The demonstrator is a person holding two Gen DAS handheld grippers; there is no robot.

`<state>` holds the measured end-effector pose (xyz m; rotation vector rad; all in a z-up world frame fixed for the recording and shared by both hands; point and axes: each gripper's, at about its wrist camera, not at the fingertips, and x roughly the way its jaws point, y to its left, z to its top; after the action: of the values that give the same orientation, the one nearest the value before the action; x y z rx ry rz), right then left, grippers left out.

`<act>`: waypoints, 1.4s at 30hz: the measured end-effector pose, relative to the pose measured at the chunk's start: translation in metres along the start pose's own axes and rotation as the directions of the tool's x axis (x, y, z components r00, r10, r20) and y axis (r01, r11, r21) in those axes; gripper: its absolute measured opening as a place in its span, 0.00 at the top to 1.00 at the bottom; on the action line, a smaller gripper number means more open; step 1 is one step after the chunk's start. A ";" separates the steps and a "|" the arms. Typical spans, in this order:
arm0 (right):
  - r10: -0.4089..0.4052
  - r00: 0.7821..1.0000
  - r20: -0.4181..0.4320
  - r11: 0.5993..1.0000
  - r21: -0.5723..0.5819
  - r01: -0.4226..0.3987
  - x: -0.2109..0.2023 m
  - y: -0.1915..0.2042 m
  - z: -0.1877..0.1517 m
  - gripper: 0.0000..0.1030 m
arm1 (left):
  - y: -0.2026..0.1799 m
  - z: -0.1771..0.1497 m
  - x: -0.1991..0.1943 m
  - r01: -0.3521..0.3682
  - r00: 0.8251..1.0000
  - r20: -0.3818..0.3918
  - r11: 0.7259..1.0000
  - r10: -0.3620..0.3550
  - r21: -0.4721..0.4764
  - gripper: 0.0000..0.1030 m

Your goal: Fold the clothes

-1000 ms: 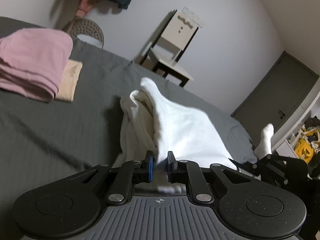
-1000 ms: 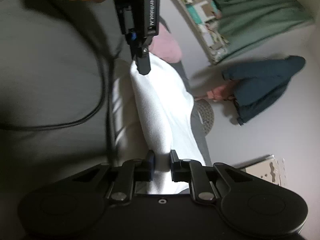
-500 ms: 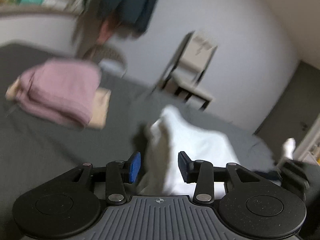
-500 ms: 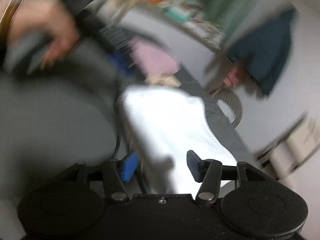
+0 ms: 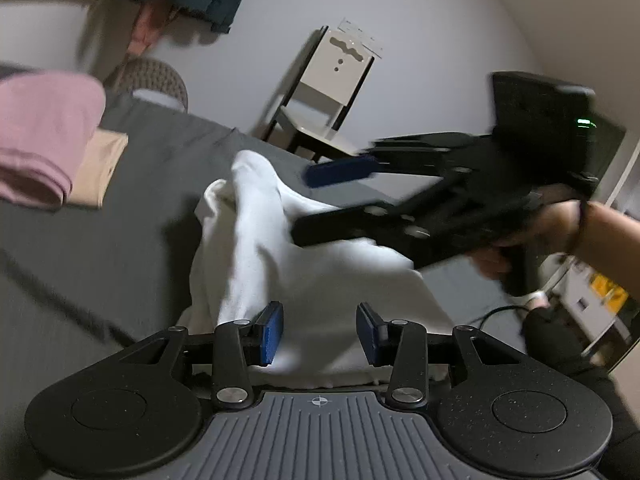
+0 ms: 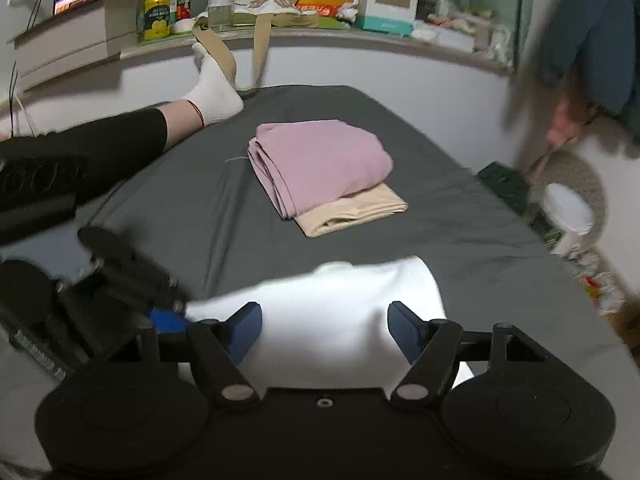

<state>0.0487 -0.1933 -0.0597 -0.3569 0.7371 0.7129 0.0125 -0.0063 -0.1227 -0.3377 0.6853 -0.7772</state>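
A white garment [image 5: 304, 268] [image 6: 340, 312] lies bunched on the dark grey bed sheet [image 5: 104, 248] [image 6: 208, 208]. My left gripper [image 5: 320, 332] is open just above its near edge, blue pads apart, holding nothing. In the left wrist view the right gripper [image 5: 332, 204] reaches in from the right, open over the far half of the cloth, held by a hand [image 5: 504, 256]. In the right wrist view my right gripper [image 6: 324, 332] is open over the garment, and the left gripper [image 6: 132, 280] shows blurred at the left.
A folded pink garment [image 6: 320, 160] [image 5: 40, 136] rests on a folded beige one [image 6: 352, 212] [image 5: 100, 164] further along the bed. A person's leg with a white sock [image 6: 212, 88] lies on the bed. A chair [image 5: 328, 92], a wicker basket [image 5: 156, 80] and a cluttered shelf [image 6: 320, 4] surround it.
Both grippers were shut on the white garment a second ago; both have opened and let it go. The right gripper has swung round over the cloth.
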 end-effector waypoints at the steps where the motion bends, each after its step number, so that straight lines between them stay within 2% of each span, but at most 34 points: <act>1: 0.015 1.000 -0.015 1.000 0.001 -0.015 0.010 -0.003 0.003 0.31 | 0.000 0.000 0.000 0.000 1.000 -0.002 1.000 0.000 -0.007 0.60; 4: 0.025 0.997 -0.076 1.000 -0.013 -0.026 0.040 -0.011 0.009 0.25 | -0.001 -0.001 -0.007 -0.021 1.000 -0.011 1.000 0.021 0.009 0.60; 9: 0.030 0.990 -0.138 0.999 -0.007 -0.031 0.075 -0.017 0.009 0.02 | 0.007 -0.006 -0.016 -0.055 0.998 -0.031 0.998 0.054 -0.009 0.60; 10: 0.029 0.989 -0.143 1.000 -0.006 -0.031 0.079 -0.016 0.009 0.00 | 0.009 -0.006 -0.017 -0.073 0.997 -0.034 0.997 0.073 -0.009 0.60; 13: 0.017 0.985 -0.169 1.000 -0.015 -0.020 0.086 -0.013 0.012 0.00 | 0.015 -0.006 -0.020 -0.117 0.992 -0.044 0.993 0.117 -0.001 0.60; 18: 0.001 0.980 -0.199 1.000 -0.010 -0.003 0.082 -0.011 0.019 0.00 | 0.014 -0.006 -0.019 -0.119 0.992 -0.047 0.993 0.118 -0.001 0.60; 23: -0.050 0.988 -0.149 0.999 -0.028 0.047 0.053 -0.001 0.029 0.01 | 0.011 -0.008 -0.021 -0.131 0.990 -0.051 0.991 0.132 0.018 0.60; 29: -0.108 0.987 -0.123 0.992 -0.083 0.098 0.000 0.021 0.013 0.00 | 0.021 -0.003 -0.037 -0.132 0.991 0.013 0.986 0.134 -0.102 0.60; 32: -0.163 0.978 -0.128 0.982 -0.121 0.148 -0.021 0.040 -0.005 0.00 | 0.027 -0.001 -0.046 -0.202 0.978 0.032 0.973 0.207 -0.109 0.60; 36: -0.242 0.953 -0.181 0.959 -0.191 0.208 -0.026 0.072 -0.029 0.00 | 0.040 -0.001 -0.049 -0.196 0.976 0.056 0.961 0.211 -0.195 0.60; 38: -0.295 0.934 -0.200 0.938 -0.247 0.244 -0.023 0.088 -0.040 0.00 | 0.043 -0.001 -0.048 -0.189 0.977 0.061 0.958 0.207 -0.217 0.60; 42: -0.403 0.891 -0.210 0.860 -0.419 0.291 -0.007 0.113 -0.059 0.00 | 0.044 -0.001 -0.045 -0.183 0.978 0.064 0.959 0.201 -0.218 0.59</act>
<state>-0.0626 -0.1477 -0.1014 -0.9446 0.7823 0.4510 0.0115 0.0567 -0.1260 -0.4871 0.7100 -0.5032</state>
